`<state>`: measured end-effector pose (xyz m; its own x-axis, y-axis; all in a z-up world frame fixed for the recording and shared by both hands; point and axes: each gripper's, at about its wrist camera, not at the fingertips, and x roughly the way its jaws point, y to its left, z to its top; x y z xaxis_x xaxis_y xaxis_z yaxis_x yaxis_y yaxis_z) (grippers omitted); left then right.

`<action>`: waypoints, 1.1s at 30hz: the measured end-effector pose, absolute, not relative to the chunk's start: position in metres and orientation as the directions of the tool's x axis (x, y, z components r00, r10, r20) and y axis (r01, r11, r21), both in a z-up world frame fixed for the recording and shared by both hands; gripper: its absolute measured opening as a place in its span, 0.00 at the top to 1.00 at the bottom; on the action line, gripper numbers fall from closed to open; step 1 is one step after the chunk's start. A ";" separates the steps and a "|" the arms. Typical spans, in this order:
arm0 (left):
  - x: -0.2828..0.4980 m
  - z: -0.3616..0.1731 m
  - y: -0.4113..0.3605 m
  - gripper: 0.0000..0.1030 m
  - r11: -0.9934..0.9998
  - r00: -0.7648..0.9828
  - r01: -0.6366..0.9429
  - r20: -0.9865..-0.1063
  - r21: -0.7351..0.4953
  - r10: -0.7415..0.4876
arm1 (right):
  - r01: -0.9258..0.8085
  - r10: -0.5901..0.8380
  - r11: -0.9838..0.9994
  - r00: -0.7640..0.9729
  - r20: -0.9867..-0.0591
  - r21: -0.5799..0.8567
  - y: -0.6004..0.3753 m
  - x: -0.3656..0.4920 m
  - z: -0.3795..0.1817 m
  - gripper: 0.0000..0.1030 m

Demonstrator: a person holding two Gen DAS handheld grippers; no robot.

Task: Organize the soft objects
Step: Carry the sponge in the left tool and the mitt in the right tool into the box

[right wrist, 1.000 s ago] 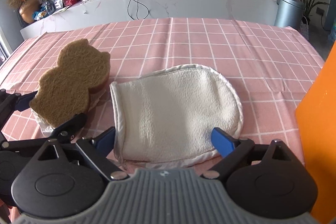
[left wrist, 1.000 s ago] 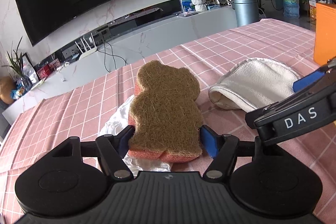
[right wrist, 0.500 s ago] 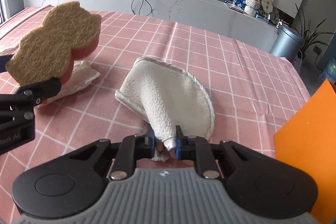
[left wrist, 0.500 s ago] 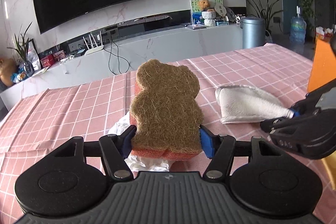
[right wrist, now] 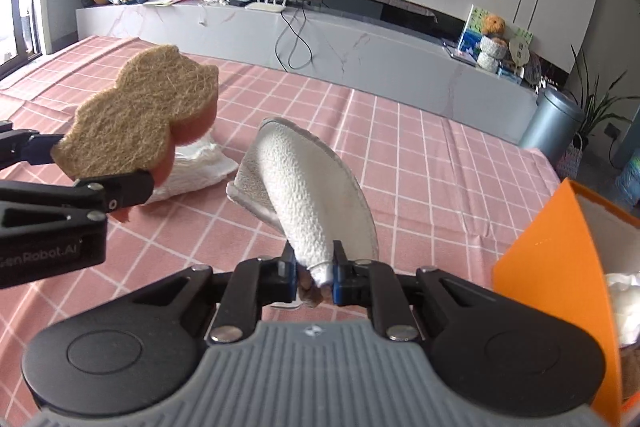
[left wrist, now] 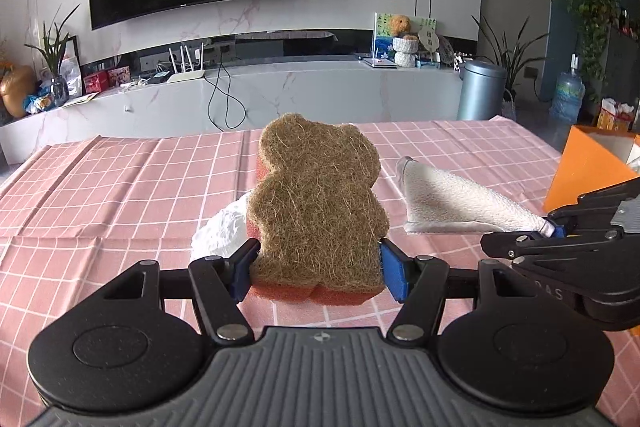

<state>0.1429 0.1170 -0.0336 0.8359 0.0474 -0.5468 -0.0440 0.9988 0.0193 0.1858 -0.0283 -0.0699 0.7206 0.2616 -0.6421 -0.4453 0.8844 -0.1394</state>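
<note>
two grips: left fingers [left wrist: 316,267] clamp sponge [left wrist: 316,203], right fingers [right wrist: 314,273] apparently pinch mitt [right wrist: 308,191].

"GenRobot.AI" on left tongs [right wrist: 138,183] body; "DAS" faint on right tongs [left wrist: 554,229]

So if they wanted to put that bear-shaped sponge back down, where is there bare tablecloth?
Bare checked tablecloth runs left of the sponge and along the far edge. It is crowded mid-table: the crumpled white cloth under the sponge, the white mitt in the right gripper, and the orange box at right.
</note>
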 end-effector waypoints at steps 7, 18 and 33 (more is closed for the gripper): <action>0.120 -0.018 0.109 0.30 0.999 0.853 -0.035 -0.522 -0.040 0.009 | -0.471 0.317 0.874 0.736 -0.598 -0.117 -0.054 0.150 -0.039 0.87; 0.092 0.010 0.090 0.30 0.993 0.866 -0.003 -0.496 -0.117 -0.056 | -0.478 0.385 0.876 0.774 -0.502 -0.064 -0.107 0.097 0.012 0.87; 0.084 0.046 0.037 0.30 0.969 0.871 0.145 -0.439 -0.198 -0.220 | -0.390 0.348 0.921 0.827 -0.442 -0.005 -0.202 0.068 0.055 0.87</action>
